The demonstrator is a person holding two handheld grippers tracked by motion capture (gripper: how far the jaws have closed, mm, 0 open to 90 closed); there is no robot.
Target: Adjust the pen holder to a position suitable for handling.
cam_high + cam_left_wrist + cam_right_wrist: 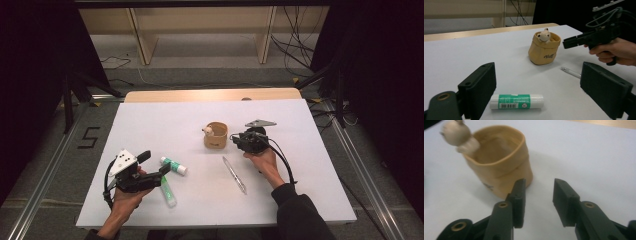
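Now your right gripper (pixel 239 140) sits beside the upright tan fabric pouch (pixel 216 135)
Mouth faces up; jaws part-open, empty, just beside it; your left gripper (pixel 154 164) gapes, empty.

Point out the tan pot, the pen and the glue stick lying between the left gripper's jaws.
tan pot (pixel 543 51): left gripper view, front wall.
pen (pixel 234 174): high view, middle of barrel.
glue stick (pixel 517 101): left gripper view, green label.

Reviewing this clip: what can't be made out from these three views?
- Inside of the tan pot: its bottom is hidden by its own wall in the right gripper view and too small in the high view.
- Second glue stick: partly covered by the left gripper in the high view.
- Pen: its far end is hidden behind the left gripper's jaw in the left gripper view.
- Pot lettering: too blurred to read.
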